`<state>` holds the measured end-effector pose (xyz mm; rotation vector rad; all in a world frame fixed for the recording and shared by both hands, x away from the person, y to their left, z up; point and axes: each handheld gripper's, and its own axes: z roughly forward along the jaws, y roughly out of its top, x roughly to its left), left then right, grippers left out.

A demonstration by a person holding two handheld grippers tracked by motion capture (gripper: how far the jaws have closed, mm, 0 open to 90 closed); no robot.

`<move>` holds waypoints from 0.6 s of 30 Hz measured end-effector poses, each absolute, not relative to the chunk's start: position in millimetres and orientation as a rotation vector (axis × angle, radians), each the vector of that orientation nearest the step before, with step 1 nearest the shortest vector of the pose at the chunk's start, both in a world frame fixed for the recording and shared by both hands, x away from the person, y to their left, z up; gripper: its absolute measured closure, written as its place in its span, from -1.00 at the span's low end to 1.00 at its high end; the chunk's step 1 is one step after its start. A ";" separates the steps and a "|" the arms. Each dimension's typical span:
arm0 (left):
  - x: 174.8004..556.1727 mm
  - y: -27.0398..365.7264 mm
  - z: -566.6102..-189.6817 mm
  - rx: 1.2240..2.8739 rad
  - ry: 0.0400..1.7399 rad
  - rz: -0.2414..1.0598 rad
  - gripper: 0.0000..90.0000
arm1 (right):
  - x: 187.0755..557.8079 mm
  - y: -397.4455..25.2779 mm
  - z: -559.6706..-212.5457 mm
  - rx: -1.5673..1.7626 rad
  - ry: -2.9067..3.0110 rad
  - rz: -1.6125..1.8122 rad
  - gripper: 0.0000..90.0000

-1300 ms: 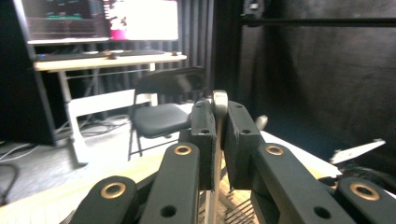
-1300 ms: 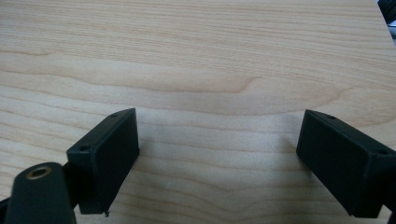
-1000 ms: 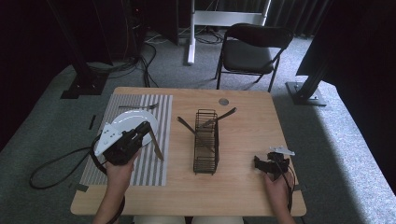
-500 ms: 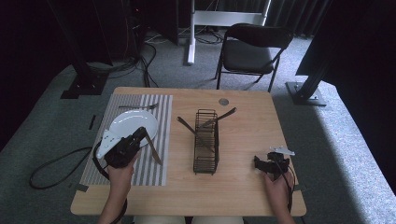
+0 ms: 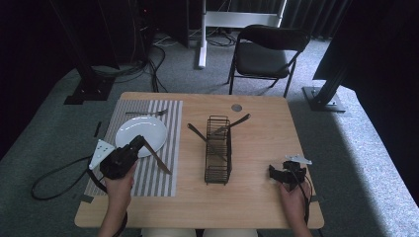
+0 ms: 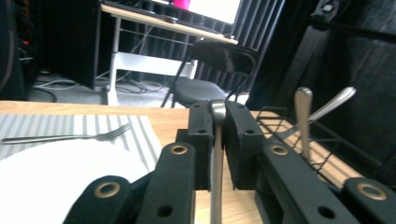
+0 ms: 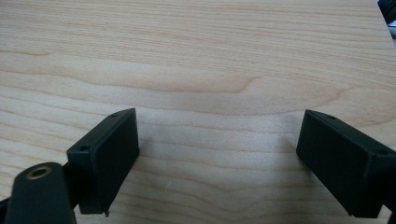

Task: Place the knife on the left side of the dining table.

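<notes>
My left gripper [image 5: 137, 143] hovers by the near edge of a white plate [image 5: 143, 131], shut on the handle of a metal utensil [image 5: 159, 162] that slants down over the striped placemat [image 5: 163, 177]. In the left gripper view the jaws [image 6: 218, 114] clamp that handle [image 6: 217, 156] upright. A black wire rack [image 5: 218, 150] stands mid-table with two utensils [image 5: 236, 123] leaning out of it; the rack [image 6: 299, 140] is ahead on the right. My right gripper [image 5: 277, 173] rests open on bare wood [image 7: 217, 140], holding nothing.
A fork [image 5: 146, 113] lies on the placemat beyond the plate, also seen ahead at the left [image 6: 65, 136]. A small round disc [image 5: 236, 107] sits near the table's far edge. A folding chair [image 5: 264, 54] stands behind the table.
My left gripper has drawn back toward the table's front with the utensil, uncovering more of the plate. The right gripper has not moved.
</notes>
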<state>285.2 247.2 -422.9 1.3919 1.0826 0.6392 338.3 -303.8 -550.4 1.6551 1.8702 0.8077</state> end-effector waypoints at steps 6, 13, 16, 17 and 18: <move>285.8 261.1 -429.5 1.382 1.123 0.673 0.69 | 338.3 -303.8 -550.4 1.656 1.870 0.808 -0.73; 292.9 281.0 -446.1 1.296 1.202 0.681 0.66 | 338.2 -303.8 -550.4 1.655 1.870 0.808 -0.73; 291.3 288.2 -452.6 1.266 1.252 0.697 0.68 | 338.3 -303.8 -550.4 1.655 1.870 0.808 -0.73; 290.8 291.3 -454.5 1.265 1.257 0.691 0.68 | 338.3 -303.8 -550.4 1.655 1.870 0.808 -0.73; 290.2 294.1 -456.1 1.266 1.266 0.694 0.67 | 338.3 -303.8 -550.4 1.655 1.870 0.808 -0.73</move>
